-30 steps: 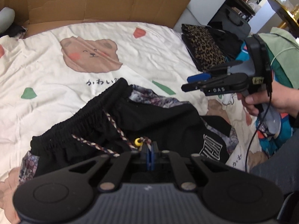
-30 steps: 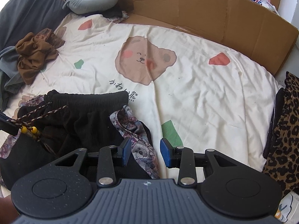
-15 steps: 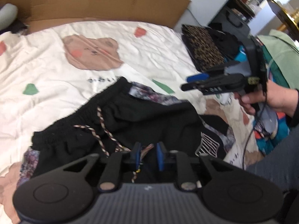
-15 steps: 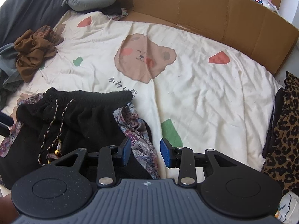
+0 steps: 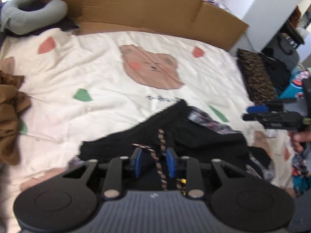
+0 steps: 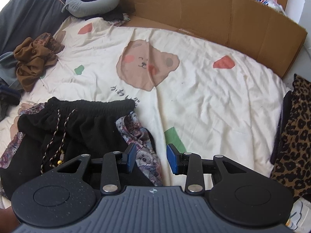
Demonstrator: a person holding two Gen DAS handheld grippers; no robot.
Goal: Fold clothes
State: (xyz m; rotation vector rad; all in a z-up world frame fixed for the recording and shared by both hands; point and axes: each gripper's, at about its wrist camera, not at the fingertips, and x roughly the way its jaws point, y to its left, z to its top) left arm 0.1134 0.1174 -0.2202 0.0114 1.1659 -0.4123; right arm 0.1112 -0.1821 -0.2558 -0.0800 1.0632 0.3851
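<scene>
Ribbed black shorts (image 6: pixel 77 124) with a braided drawstring (image 5: pixel 162 151) lie rumpled on creased cotton bedding (image 6: pixel 204 101); left gripper (image 5: pixel 153 162) and right gripper (image 6: pixel 150 158) both gape, holding nothing.

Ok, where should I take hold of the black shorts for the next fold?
Probably the black shorts by the ribbed waistband, at its right corner by the bear print. It lies flat and thick along the far edge, clear of the cord. Bring the right gripper, jaws open, down over that edge.
</scene>
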